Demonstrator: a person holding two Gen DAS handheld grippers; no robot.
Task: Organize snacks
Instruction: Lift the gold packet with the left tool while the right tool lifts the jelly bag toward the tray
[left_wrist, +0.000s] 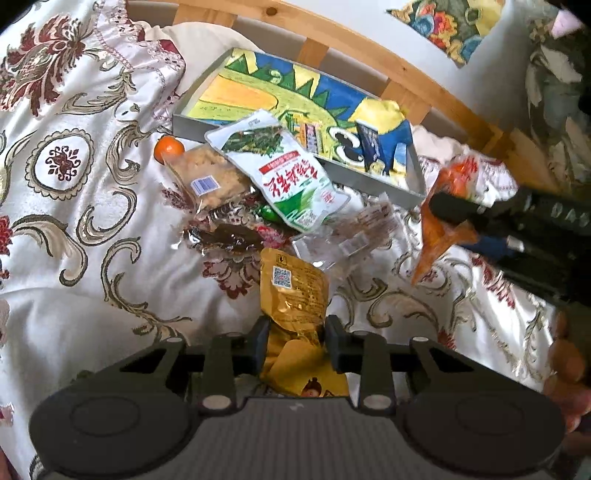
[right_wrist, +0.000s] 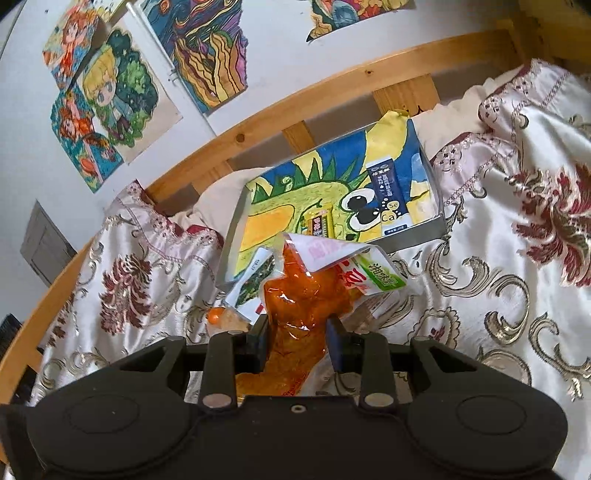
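Observation:
My left gripper is shut on a golden-yellow snack pouch, which stands up between the pads. My right gripper is shut on an orange snack packet with a white and green label; the same orange packet shows at the right of the left wrist view. A grey tray lined with a dragon drawing lies at the head of the bed; the tray holds a dark blue sachet and a small yellow bar. More snacks lie in a pile before it: a green and white seaweed pack, crackers, clear-wrapped pieces.
A small orange fruit lies beside the crackers. The bed is covered with a white floral quilt. A wooden bed rail runs behind the tray, with drawings taped on the wall above it. A person's hand shows at the right edge.

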